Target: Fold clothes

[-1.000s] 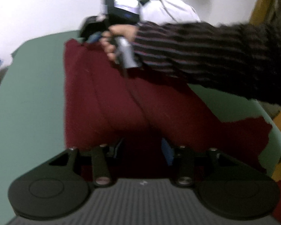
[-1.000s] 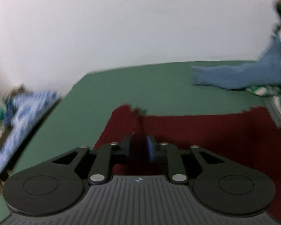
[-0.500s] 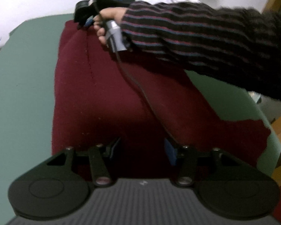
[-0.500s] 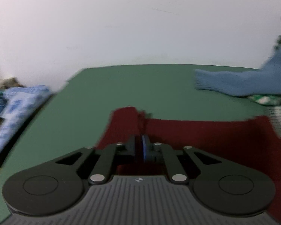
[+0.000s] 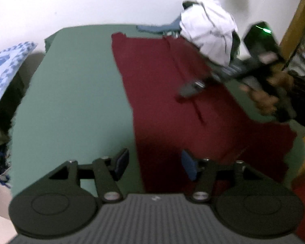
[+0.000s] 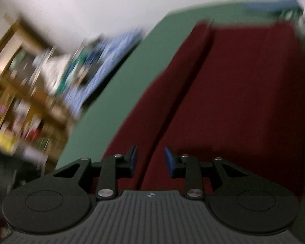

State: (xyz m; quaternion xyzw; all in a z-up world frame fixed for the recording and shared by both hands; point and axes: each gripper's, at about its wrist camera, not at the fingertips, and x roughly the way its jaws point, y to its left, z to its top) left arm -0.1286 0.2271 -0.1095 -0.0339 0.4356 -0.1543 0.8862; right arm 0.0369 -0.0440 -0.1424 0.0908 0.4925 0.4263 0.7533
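Green table [image 5: 75, 93] carries maroon garment [image 5: 172, 105], spread flat. Left gripper [image 5: 154, 162] just widened, empty, over near edge. Right gripper [image 6: 150, 160] just reopened, narrow gap, empty. Advice: pinch both layers at edge, fold evenly.

Black left gripper [image 5: 155, 163], blue pads, silver screws, ribbed grey body; dark striped sleeve [image 5: 303, 81].
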